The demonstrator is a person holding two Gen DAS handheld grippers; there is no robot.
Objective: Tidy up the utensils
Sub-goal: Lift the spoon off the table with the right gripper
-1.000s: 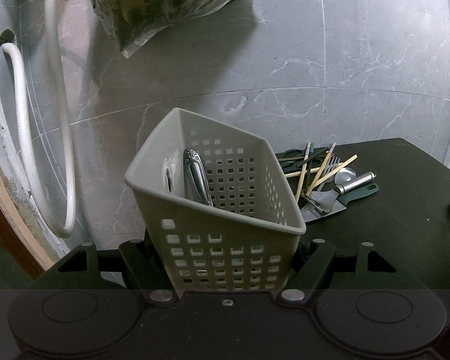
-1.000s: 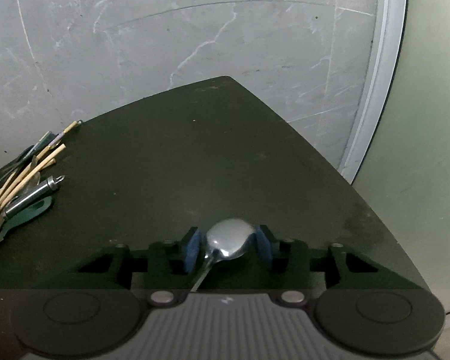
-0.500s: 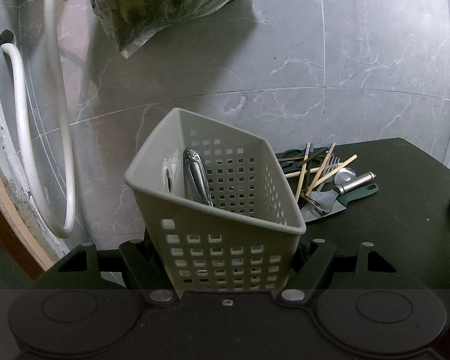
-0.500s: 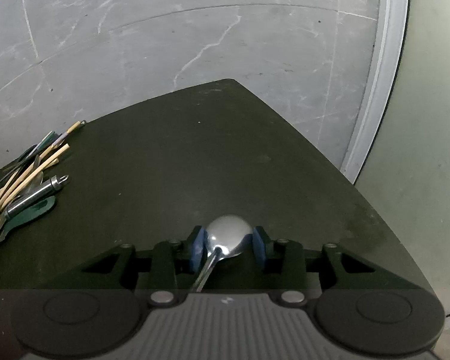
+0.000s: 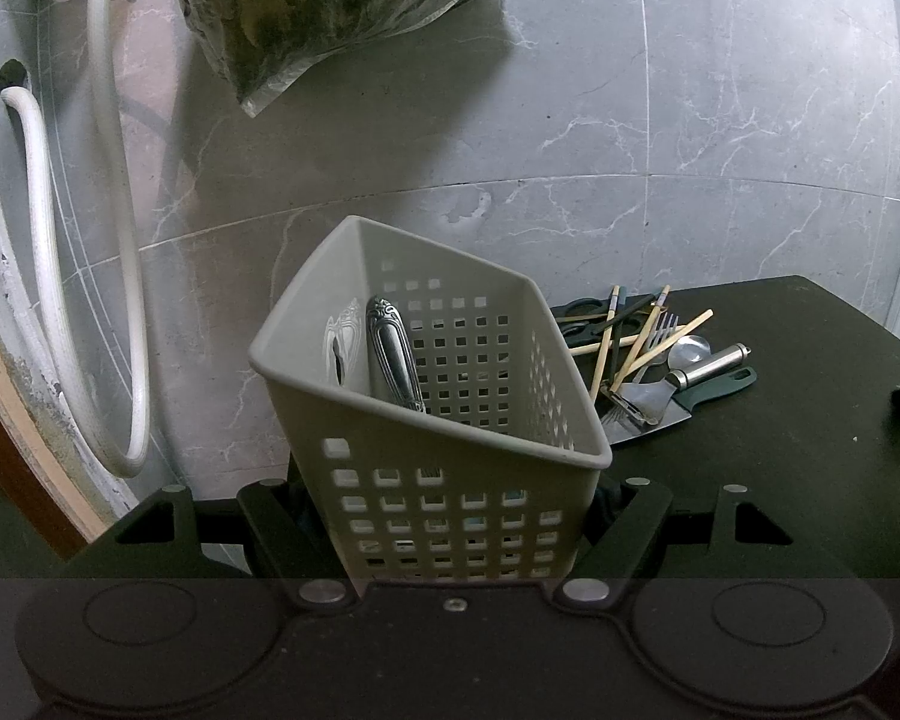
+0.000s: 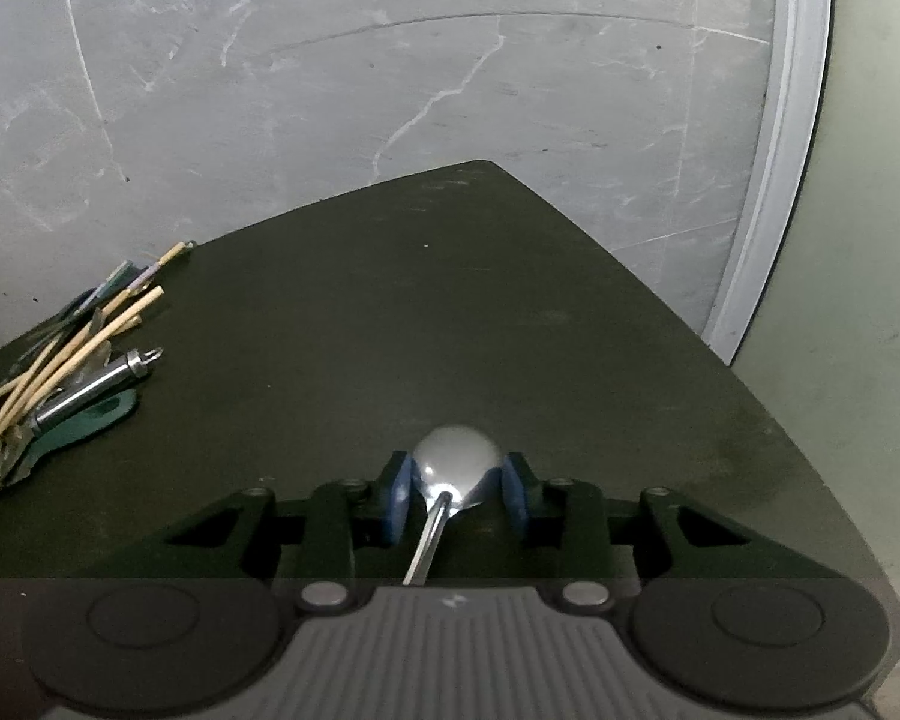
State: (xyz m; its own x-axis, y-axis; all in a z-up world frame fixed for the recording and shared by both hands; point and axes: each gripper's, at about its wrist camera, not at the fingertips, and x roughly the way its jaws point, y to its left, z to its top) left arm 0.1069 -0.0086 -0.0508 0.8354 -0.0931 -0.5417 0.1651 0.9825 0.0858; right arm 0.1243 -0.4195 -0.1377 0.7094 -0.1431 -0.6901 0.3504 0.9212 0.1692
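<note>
- Since the earlier frame the right claw (image 6: 456, 495) has been closing its jaws around the bowl of a spoon (image 6: 456, 463); the blue pads (image 6: 397, 495) now stand much nearer the bowl's edges, the left one touching or all but touching, the right one with a thin gap showing.
- The spoon lies on the dark bench (image 6: 390, 324), bowl pointing away from the camera and handle running back under the claw body.
- The left claw (image 5: 450, 531) has not shifted: it is clamped on the lower walls of a pale perforated basket (image 5: 450, 498), which tilts to one side.
- Inside the basket an ornate metal handle (image 5: 390, 354) leans against the near wall, with another patterned piece just beside it.
- Beyond the basket, on the bench, lies a loose heap of utensils (image 5: 642, 360): chopsticks, a fork, a round spoon bowl, a steel-handled tool and a green-handled one, crossing each other.
- From the right wrist view the same heap sits well apart from the spoon, at the bench's left edge.
- A white hose (image 5: 114, 240) and a plastic bag (image 5: 342, 6) hang against the grey marbled wall.
</note>
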